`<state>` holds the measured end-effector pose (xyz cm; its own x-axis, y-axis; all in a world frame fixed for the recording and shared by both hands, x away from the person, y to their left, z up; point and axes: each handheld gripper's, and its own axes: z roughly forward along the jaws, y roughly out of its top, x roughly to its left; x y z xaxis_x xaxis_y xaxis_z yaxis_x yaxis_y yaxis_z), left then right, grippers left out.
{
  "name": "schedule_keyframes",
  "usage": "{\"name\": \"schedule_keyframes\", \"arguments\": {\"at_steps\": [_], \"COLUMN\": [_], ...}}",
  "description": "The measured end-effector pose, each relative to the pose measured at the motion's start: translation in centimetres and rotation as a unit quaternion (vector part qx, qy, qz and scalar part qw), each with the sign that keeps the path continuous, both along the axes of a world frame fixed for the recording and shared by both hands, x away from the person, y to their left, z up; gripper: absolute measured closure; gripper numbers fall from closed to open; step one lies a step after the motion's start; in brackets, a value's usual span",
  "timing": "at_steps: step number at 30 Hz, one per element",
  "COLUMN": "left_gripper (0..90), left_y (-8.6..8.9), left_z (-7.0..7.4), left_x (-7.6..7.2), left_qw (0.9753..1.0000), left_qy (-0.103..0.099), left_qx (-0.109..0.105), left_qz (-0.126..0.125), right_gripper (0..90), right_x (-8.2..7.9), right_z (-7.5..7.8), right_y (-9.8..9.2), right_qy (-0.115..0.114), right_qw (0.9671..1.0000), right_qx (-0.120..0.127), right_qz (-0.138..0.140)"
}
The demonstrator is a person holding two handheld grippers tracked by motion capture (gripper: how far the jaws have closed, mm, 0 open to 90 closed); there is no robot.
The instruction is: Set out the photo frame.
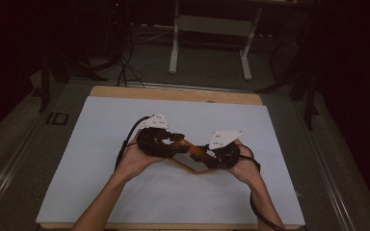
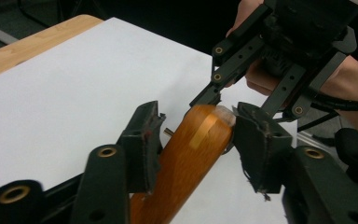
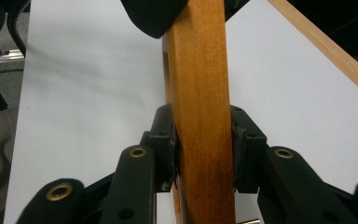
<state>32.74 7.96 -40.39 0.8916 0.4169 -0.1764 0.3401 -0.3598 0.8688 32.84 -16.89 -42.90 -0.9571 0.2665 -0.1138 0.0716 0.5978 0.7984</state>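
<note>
A long orange-brown wooden piece (image 1: 191, 147) with a rounded end is held above the white sheet (image 1: 125, 192), between my two grippers. In the left gripper view the wooden piece (image 2: 191, 158) runs up between the jaws of my left gripper (image 2: 200, 116). The pads press its sides, and a small metal pin (image 2: 168, 132) sticks out near the rounded end. My right gripper (image 2: 223, 105) reaches that same end from beyond. In the right gripper view my right gripper (image 3: 201, 116) is clamped on the flat bar (image 3: 200, 70). From above, the left gripper (image 1: 176, 139) and right gripper (image 1: 207, 153) nearly meet.
The white sheet covers most of a wooden table (image 1: 173, 93), whose bare edge shows at the back. Beyond it stand a white desk frame (image 1: 209, 43) and cables (image 1: 125, 62) on a dark floor. A person's forearms (image 1: 101, 207) come in from the bottom.
</note>
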Motion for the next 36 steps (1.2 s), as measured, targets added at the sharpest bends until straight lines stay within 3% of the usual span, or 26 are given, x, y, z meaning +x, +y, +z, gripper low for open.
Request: {"name": "schedule_keyframes", "arguments": {"at_steps": [7, 19, 24, 28, 32, 36], "left_gripper": [44.4, 37.6, 37.3, 33.8, 32.0, 31.5], "left_y": [1.2, 2.0, 1.8, 1.5, 1.3, 0.9], "left_z": [-0.3, -1.7, -2.6, -3.4, -4.4, -5.1], "left_x": [0.1, 0.6, 0.8, 1.1, 1.5, 1.8], "left_qw": [0.9997, 0.9989, 0.9990, 0.9990, 0.9985, 0.9986], "left_qy": [0.004, 0.008, 0.015, 0.016, 0.025, 0.021], "left_qx": [-0.023, -0.037, -0.035, -0.026, -0.032, -0.030], "left_qz": [0.009, 0.026, 0.022, 0.034, 0.038, 0.038], "right_gripper": [68.4, 68.8, 68.8, 68.8, 68.7, 68.7], "right_x": [-0.1, -0.3, -0.4, -0.6, -0.8, -1.1], "right_z": [-0.1, -0.4, -0.7, -1.0, -1.4, -1.7], "right_y": [-1.0, -3.4, -4.5, -5.2, -5.8, -6.3], "right_qy": [0.000, 0.008, 0.015, 0.017, 0.017, 0.016], "right_qw": [0.9999, 0.9997, 0.9995, 0.9991, 0.9985, 0.9979], "right_qx": [0.008, 0.014, 0.019, 0.026, 0.038, 0.049], "right_qz": [-0.009, -0.015, -0.022, -0.028, -0.034, -0.040]}}
